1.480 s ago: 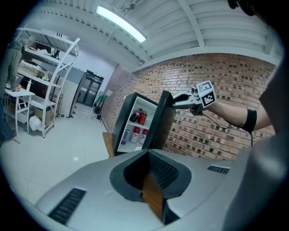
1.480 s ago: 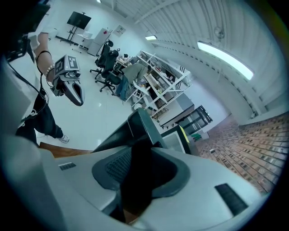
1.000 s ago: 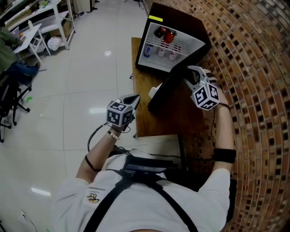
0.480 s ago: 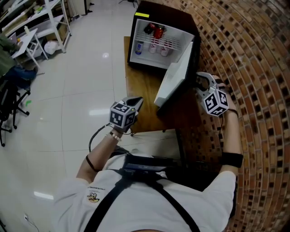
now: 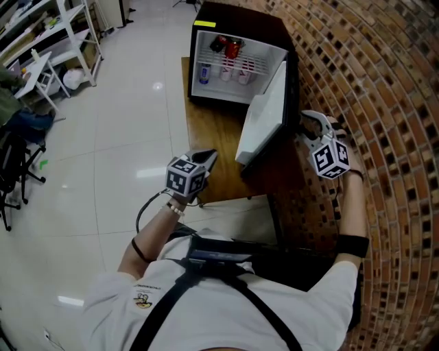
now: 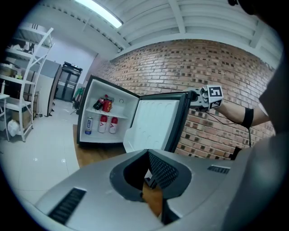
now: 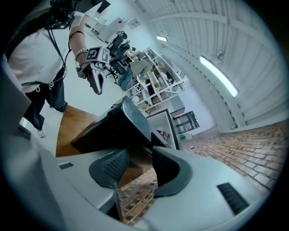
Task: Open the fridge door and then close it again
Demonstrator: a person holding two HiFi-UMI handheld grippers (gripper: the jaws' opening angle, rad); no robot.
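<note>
Fridge: small dark-cased fridge (image 5: pixel 240 17) stands at the far end of a low wooden surface (image 5: pixel 209 130), close to a brick wall (image 5: pixel 384 103).
Door: fridge door (image 5: pixel 264 116) is wide open and swung round toward the wall, its white inner face to the room.
Contents: red cans (image 5: pixel 230 49) lie on the upper shelf; a row of small bottles (image 5: pixel 225 71) stands below.
Right tongs: right tongs (image 5: pixel 306 123) are at the door's free edge, on the wall side. The jaws are released and stand apart. The dark door edge reaches in at their tips; contact cannot be told.
Left tongs: left tongs (image 5: pixel 206 159) are clenched on nothing. They are over the near edge of the surface, well apart from the fridge and pointing toward it.
Surroundings: a pale tiled floor (image 5: pixel 103 137) lies to the left.
</note>
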